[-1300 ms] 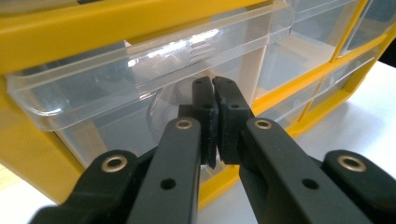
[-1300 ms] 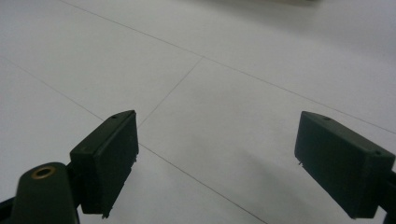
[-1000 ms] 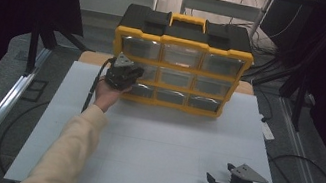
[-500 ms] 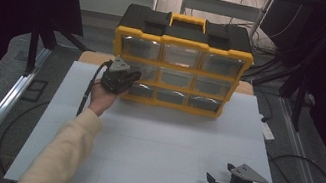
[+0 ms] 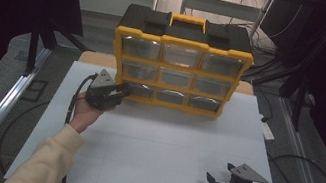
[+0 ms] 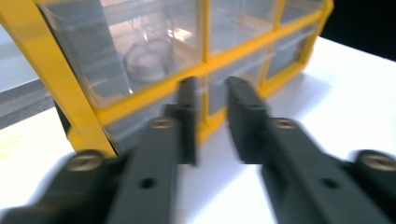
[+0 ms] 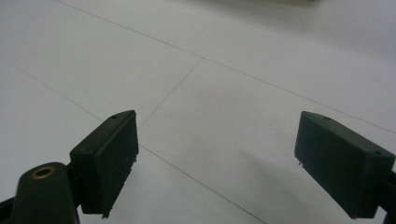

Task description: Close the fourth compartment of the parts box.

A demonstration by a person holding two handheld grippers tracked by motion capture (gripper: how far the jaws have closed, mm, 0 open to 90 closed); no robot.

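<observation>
White tabletop (image 5: 159, 157): left gripper (image 5: 122, 91), jaws just parted and empty, should square up to the organizer's (image 5: 180, 69) bottom-left drawer (image 5: 137, 90); right gripper (image 5: 214, 180) gaped idle.

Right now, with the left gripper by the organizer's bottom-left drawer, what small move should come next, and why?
Probably ease the left gripper forward to the bottom-left drawer of the organizer. Its jaws have just been opening, stand slightly apart with nothing between them, and point at the drawer's front, just short of it. The right gripper rests open on the table.
</observation>
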